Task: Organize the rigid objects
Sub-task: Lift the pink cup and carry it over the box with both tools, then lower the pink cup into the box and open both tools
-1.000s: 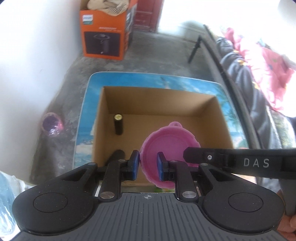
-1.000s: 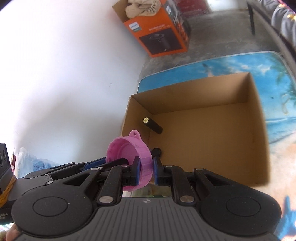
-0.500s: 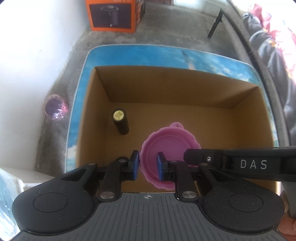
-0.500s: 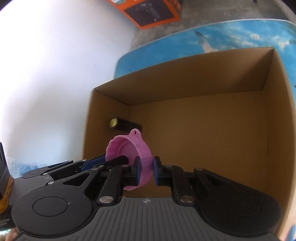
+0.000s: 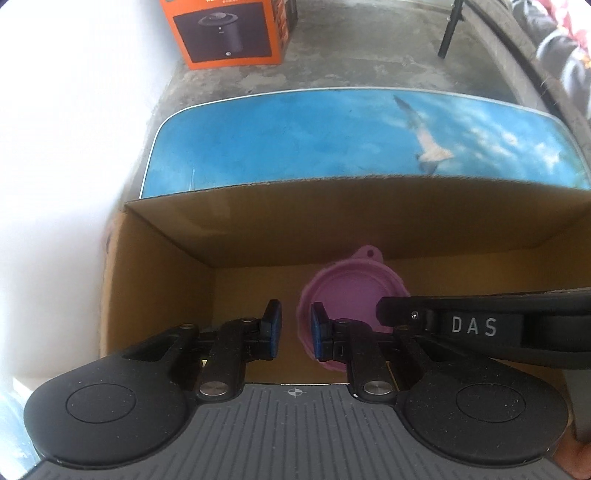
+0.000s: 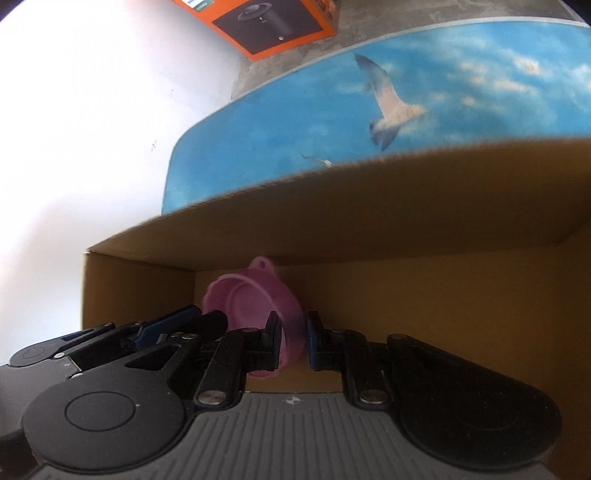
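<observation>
A pink bowl (image 5: 354, 288) with a small loop tab hangs low inside the open cardboard box (image 5: 332, 221), close to its far left corner. My left gripper (image 5: 295, 328) has the bowl's left rim between its pads, tight against the right pad, and its jaws are closing. In the right wrist view my right gripper (image 6: 291, 332) is shut on the bowl's (image 6: 255, 299) side wall. The left gripper (image 6: 207, 317) reaches the bowl from the left. One finger (image 5: 406, 314) of the right gripper crosses in front of the bowl.
The box (image 6: 369, 206) stands on a table (image 5: 295, 140) printed with sky and a seagull, beside a white wall. An orange appliance carton (image 5: 229, 33) sits on the concrete floor beyond, with a black metal leg (image 5: 448, 33) to its right. A person's thumb (image 5: 576, 458) shows bottom right.
Both grippers have sunk with the pink bowl from above the box down between its walls, toward the far left corner. The black cylinder on the box floor has gone out of view.
</observation>
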Demonstrator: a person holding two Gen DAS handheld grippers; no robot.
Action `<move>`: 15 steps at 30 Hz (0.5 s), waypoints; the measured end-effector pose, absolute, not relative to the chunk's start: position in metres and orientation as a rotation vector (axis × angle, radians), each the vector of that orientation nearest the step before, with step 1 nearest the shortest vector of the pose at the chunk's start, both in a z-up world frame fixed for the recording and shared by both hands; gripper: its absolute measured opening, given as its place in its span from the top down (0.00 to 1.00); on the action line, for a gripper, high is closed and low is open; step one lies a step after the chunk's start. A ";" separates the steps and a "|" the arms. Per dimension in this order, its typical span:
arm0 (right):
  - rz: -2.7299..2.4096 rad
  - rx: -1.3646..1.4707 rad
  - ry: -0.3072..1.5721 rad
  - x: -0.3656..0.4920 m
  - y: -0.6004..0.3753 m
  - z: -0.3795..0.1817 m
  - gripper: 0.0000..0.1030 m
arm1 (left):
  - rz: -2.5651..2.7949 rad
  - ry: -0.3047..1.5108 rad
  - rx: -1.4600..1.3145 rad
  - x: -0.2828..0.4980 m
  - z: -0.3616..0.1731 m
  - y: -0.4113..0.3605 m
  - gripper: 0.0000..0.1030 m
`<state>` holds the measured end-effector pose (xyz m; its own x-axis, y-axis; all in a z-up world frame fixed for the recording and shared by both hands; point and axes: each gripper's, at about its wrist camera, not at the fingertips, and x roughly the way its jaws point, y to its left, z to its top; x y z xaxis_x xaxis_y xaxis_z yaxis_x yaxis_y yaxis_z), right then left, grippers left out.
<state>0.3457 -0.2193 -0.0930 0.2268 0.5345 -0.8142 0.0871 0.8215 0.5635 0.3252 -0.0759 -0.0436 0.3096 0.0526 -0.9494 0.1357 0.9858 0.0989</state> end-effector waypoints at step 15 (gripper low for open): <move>0.286 0.494 1.250 0.333 -0.219 -0.067 0.73 | -0.053 1.214 0.211 0.314 -0.024 -0.074 0.52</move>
